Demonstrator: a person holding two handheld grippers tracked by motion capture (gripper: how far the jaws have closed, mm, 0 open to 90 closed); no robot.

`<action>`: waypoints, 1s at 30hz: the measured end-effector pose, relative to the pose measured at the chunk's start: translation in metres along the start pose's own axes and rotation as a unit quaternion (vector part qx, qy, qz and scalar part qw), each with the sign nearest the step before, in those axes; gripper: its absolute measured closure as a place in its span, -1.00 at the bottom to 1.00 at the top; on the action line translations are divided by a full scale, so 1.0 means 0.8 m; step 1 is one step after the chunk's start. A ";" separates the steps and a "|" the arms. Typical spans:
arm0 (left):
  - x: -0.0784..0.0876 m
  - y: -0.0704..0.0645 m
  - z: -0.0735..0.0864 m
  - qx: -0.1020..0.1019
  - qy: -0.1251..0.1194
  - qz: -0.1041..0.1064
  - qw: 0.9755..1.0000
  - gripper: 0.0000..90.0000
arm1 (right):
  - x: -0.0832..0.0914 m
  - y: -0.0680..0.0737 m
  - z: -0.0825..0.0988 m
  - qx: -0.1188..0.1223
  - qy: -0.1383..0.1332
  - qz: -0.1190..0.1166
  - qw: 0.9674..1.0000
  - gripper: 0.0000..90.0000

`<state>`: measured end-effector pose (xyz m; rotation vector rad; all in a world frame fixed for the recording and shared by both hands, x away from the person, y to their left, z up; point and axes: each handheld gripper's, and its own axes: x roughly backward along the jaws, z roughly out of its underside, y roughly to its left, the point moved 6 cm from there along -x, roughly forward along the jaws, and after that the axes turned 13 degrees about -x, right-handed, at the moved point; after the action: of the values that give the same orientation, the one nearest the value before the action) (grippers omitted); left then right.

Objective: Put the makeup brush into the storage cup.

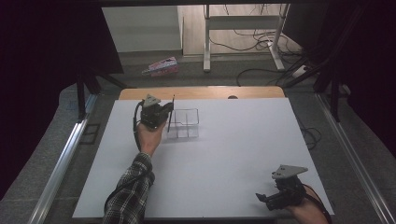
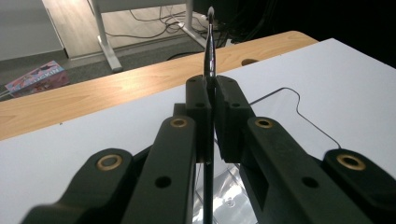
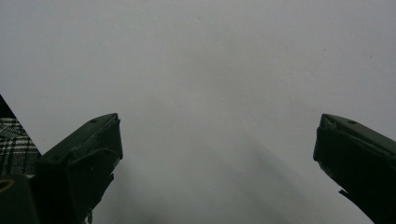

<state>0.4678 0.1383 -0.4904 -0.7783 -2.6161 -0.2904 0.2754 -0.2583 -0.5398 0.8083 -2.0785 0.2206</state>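
My left gripper (image 1: 168,114) (image 2: 211,91) is shut on a thin dark stick (image 1: 171,108) (image 2: 208,42) with a tapered tip, held nearly upright. The stick hangs at the left edge of a clear plastic compartment box (image 1: 187,122) (image 2: 231,193), which stands on the white table (image 1: 224,154). The stick's lower end is hidden behind the jaws in the left gripper view. My right gripper (image 1: 262,198) (image 3: 217,140) rests near the table's front right corner. It is open, with bare white tabletop between its jaws. A plaid sleeve (image 1: 128,191) leads to the left hand.
A wooden strip (image 1: 201,92) with a small hole runs along the table's far edge. Beyond it on the floor lie a pink box (image 1: 161,66), white desk legs (image 1: 206,42) and cables. Metal rails (image 1: 60,168) flank the table, with dark curtains on both sides.
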 end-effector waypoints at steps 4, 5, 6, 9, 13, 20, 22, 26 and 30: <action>0.001 -0.001 0.002 -0.006 0.003 0.001 1.000 0.88 | 0.000 0.000 0.000 0.000 0.001 0.001 1.000 -0.97; 0.001 -0.001 0.002 -0.011 0.003 -0.002 1.000 0.87 | 0.000 0.000 0.000 0.000 0.001 0.001 1.000 -0.97; 0.002 -0.001 0.002 -0.013 0.002 -0.002 1.000 0.85 | 0.000 0.000 0.000 0.001 0.002 0.001 1.000 -0.97; 0.004 0.001 -0.001 -0.018 0.002 -0.008 1.000 0.52 | -0.001 0.000 0.000 0.002 0.002 0.002 1.000 -0.97; 0.007 0.004 -0.005 -0.026 0.007 -0.008 1.000 0.17 | 0.000 0.000 0.000 0.002 0.002 0.002 1.000 -0.97; 0.006 0.000 -0.007 -0.041 0.022 0.011 0.999 -0.25 | -0.001 0.000 0.000 0.002 0.002 0.002 1.000 -0.97; 0.005 -0.001 -0.007 -0.042 0.026 0.012 0.999 -0.34 | -0.001 0.000 0.000 0.002 0.003 0.003 1.000 -0.97; 0.006 -0.001 -0.007 -0.033 0.034 0.016 0.999 -0.50 | -0.001 0.000 0.001 0.002 0.003 0.003 1.000 -0.97; 0.009 0.001 -0.008 -0.028 0.042 0.020 0.999 -0.63 | -0.001 0.000 0.001 0.002 0.004 0.003 1.000 -0.97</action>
<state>0.4648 0.1400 -0.4819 -0.8179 -2.5203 -0.3784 0.2754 -0.2583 -0.5407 0.8026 -2.0746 0.2310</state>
